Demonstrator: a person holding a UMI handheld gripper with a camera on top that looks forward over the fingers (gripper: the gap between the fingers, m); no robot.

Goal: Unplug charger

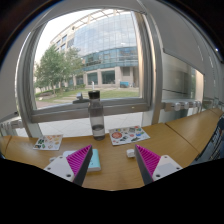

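Gripper view showed the claw (114, 163) spread wide and empty, its two pink pads (79, 160) hovering above the wooden surface (120, 170). The likeliest candidate for the charger (130, 152) was a small pale block lying on the surface just ahead of the right pad, though no cord or socket could be made out, so that reading was only a judgement. The step in hand appeared to be the approach, with nothing yet grasped. The next move would call for advancing toward the block, centring it between the pads, then closing and pulling straight along the plug's axis. Beyond the block lay a patterned card (128, 134), and farther still a dark upright stand (96, 110) against the window (90, 55). Another card (48, 142) sat well to the block's left. Open surface surrounded the block, leaving room to manoeuvre.
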